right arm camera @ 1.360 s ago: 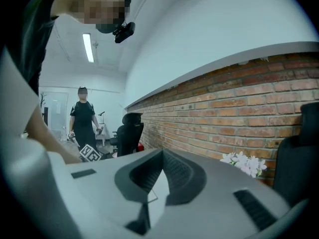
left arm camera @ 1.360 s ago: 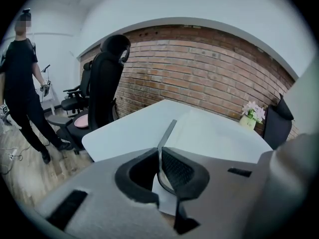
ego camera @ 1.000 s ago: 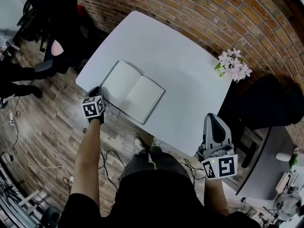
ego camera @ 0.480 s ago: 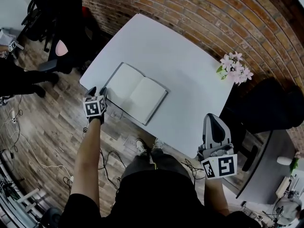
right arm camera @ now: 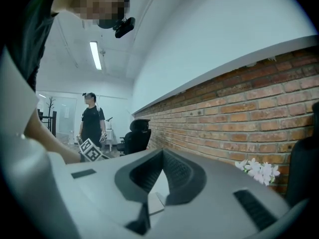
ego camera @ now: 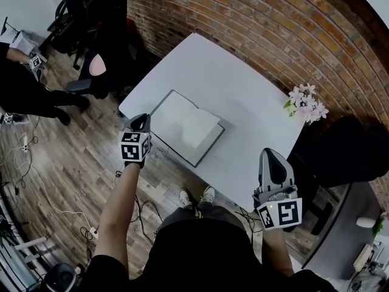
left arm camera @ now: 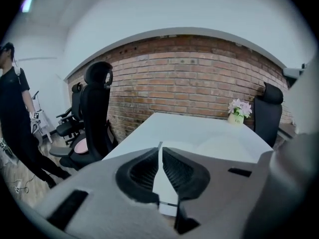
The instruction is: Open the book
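The book lies open on the white table, blank pages up, near the front left edge. My left gripper hangs just off the book's left edge, above the table corner, pointing toward it. Its jaws are closing, almost together, with nothing between them. In the left gripper view the open pages show beyond the left gripper. My right gripper is shut and empty off the table's front right corner, well away from the book. In its own view the right gripper points level along the brick wall.
A small pot of pink flowers stands at the table's far right corner. Black office chairs stand left of the table. A person in black is on the wood floor at far left. Cables lie on the floor.
My left gripper has lifted up and away from the book's near left corner. The book stays open. My right gripper has hardly moved.
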A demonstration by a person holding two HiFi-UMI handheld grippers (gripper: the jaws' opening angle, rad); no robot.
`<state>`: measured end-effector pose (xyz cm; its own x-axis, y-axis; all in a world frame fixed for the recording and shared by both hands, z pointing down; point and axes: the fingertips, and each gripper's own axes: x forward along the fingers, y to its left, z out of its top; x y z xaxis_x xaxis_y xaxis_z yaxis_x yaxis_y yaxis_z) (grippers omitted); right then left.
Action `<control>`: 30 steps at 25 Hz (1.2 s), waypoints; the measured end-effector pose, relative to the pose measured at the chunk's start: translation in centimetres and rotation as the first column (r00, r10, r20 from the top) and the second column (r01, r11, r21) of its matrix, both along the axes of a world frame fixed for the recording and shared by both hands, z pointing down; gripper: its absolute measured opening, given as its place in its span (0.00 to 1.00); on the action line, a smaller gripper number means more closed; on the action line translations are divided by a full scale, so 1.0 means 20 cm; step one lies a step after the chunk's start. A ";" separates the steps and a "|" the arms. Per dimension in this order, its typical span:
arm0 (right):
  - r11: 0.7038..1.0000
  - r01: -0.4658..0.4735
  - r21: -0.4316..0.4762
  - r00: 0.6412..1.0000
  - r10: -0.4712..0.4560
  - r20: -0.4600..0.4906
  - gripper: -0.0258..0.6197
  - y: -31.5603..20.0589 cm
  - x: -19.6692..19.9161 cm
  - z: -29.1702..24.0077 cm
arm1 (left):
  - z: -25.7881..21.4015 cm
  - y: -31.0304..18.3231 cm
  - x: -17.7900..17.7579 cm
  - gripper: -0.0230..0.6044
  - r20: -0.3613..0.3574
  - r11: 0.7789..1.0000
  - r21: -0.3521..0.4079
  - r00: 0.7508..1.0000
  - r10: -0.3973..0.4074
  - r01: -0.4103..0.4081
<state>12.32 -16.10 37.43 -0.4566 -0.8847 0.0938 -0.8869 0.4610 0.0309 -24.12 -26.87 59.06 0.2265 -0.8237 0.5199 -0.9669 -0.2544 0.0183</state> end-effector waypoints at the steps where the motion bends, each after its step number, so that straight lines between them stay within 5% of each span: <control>1: 1.000 0.004 0.004 1.000 -0.004 0.002 0.06 0.00 0.00 -0.01 | -0.06 0.02 0.02 0.10 -0.006 1.000 0.023 1.000 0.007 -0.006; 13: 0.997 0.037 0.062 0.999 -0.038 0.007 0.06 0.01 -0.04 -0.10 | -0.76 0.26 0.29 0.08 -0.044 0.953 0.283 0.992 0.122 -0.104; 22: 0.994 0.015 0.107 1.000 -0.016 0.008 0.06 -0.01 0.02 -0.19 | -1.32 0.51 0.30 0.08 -0.056 0.852 0.519 0.993 0.107 -0.062; 30: 0.991 -0.049 0.125 0.999 0.048 0.007 0.06 -0.04 0.18 -0.24 | -1.55 0.74 0.25 0.08 -0.074 0.786 0.618 0.996 0.052 0.005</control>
<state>15.89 -16.90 32.67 -0.4132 -0.9104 -0.0205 -0.9082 0.4104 0.0819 -19.22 -12.16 28.02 0.2685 -0.9559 -0.1191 -0.9626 -0.2616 -0.0709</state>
